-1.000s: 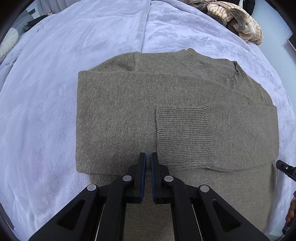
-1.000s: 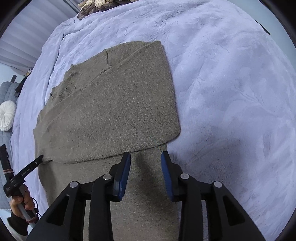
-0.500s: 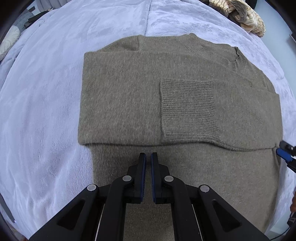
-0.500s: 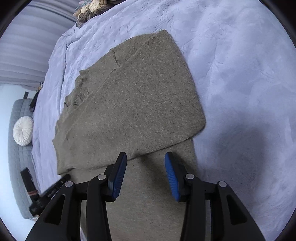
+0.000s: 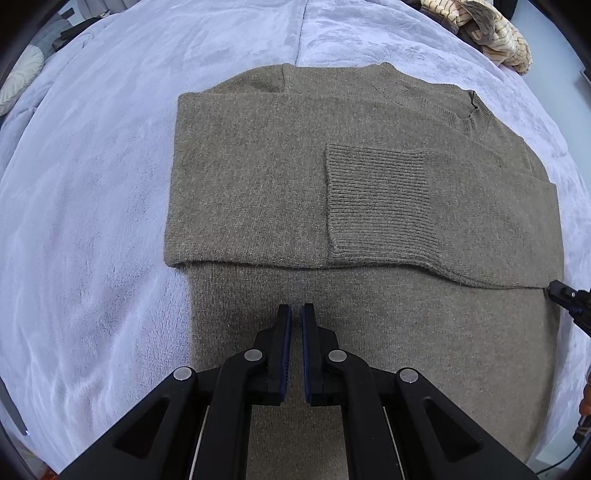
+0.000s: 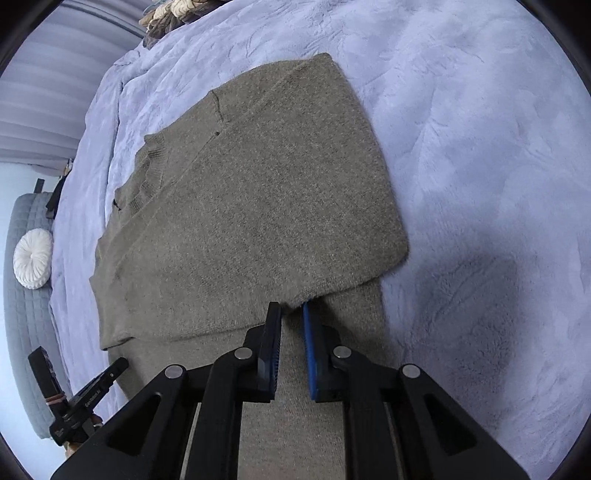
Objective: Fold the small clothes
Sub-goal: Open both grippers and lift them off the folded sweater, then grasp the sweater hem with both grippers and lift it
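- Sweater [image 5: 258, 177] lies flat on lilac blanket [image 5: 92, 221], olive-brown knit, both sleeves folded across the chest.
- Ribbed cuff [image 5: 380, 203] sits on top of the folded sleeves, right of centre in the left wrist view; collar [image 5: 424, 99] is at the far edge.
- We see the lower body of the sweater sticking out from under the sleeve fold, toward both cameras.
- Left gripper [image 5: 296, 314]: jaws closed to a thin slit, nothing between them, tips over the lower body just short of the sleeve fold. Whether they touch the knit we cannot tell.
- Right gripper [image 6: 291, 314]: jaws closing, gap already narrow. Tips are at the edge of the folded sleeve, near the sweater's right side; a bit of that edge shows between the tips, but we cannot tell whether the pads pinch it.
- In the right wrist view the left gripper [image 6: 118, 363] shows low on the left, over the sweater's other side, a hand partly visible behind it.
- In the left wrist view the right gripper's tip [image 5: 565, 295] pokes in at the right edge by the sleeve fold.
- Pile of clothes [image 5: 487, 33] lies at the blanket's far corner, well apart from the sweater.
- White round cushion [image 6: 33, 258] rests on a grey quilted seat [image 6: 26, 332] beyond the blanket.
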`<action>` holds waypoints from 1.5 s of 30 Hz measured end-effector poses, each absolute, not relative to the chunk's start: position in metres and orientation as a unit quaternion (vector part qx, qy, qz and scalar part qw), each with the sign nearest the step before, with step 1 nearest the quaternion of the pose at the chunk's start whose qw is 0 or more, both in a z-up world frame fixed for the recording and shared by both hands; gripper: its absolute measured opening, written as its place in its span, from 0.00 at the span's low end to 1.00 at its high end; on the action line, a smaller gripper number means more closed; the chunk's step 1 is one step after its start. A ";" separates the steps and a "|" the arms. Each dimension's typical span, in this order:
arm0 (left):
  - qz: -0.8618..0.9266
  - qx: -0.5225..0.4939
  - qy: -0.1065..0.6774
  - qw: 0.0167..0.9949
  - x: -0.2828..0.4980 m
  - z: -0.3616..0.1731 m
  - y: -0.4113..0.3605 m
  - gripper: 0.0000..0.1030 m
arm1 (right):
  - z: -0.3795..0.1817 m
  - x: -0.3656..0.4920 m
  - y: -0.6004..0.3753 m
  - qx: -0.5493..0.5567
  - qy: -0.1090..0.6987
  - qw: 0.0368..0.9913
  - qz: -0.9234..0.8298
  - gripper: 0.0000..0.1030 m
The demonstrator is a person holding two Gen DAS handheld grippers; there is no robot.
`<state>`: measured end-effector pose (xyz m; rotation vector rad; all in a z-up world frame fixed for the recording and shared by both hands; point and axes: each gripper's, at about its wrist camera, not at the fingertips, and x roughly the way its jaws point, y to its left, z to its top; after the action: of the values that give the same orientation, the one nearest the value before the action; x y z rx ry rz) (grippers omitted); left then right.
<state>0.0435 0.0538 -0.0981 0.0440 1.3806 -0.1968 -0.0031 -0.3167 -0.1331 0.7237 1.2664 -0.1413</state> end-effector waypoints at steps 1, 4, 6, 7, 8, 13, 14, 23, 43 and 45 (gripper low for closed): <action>-0.091 0.019 0.636 0.766 0.043 -0.098 0.055 0.06 | -0.131 -0.005 -0.315 0.324 0.580 0.745 -0.062 0.15; -0.088 0.014 0.640 0.763 0.037 -0.097 0.059 0.51 | -0.126 -0.011 -0.311 0.319 0.581 0.747 -0.055 0.36; -0.073 0.018 0.629 0.774 0.033 -0.092 0.060 1.00 | -0.122 -0.016 -0.308 0.319 0.579 0.749 -0.052 0.44; -0.074 0.026 0.620 0.781 0.029 -0.087 0.059 1.00 | -0.121 -0.017 -0.306 0.318 0.579 0.749 -0.049 0.44; -0.078 0.032 0.621 0.779 0.028 -0.087 0.058 1.00 | -0.120 -0.018 -0.304 0.316 0.579 0.750 -0.046 0.44; -0.076 0.045 0.628 0.773 0.019 -0.086 0.055 1.00 | -0.117 -0.025 -0.293 0.314 0.583 0.749 -0.038 0.51; -0.075 0.045 0.630 0.772 0.016 -0.085 0.055 1.00 | -0.116 -0.028 -0.292 0.316 0.582 0.748 -0.039 0.52; -0.074 0.060 0.629 0.771 -0.007 -0.072 0.058 1.00 | -0.097 -0.047 -0.278 0.283 0.570 0.770 -0.047 0.83; -0.108 0.048 0.646 0.754 -0.047 -0.053 0.073 1.00 | -0.095 -0.074 -0.270 0.337 0.584 0.738 -0.030 0.92; -0.111 0.047 0.648 0.752 -0.043 -0.059 0.073 1.00 | -0.097 -0.076 -0.268 0.338 0.589 0.733 -0.028 0.92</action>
<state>-0.0435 0.0731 -0.0590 0.1036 1.4161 -0.2425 -0.0760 -0.2681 -0.0973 0.7443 1.2949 -0.0607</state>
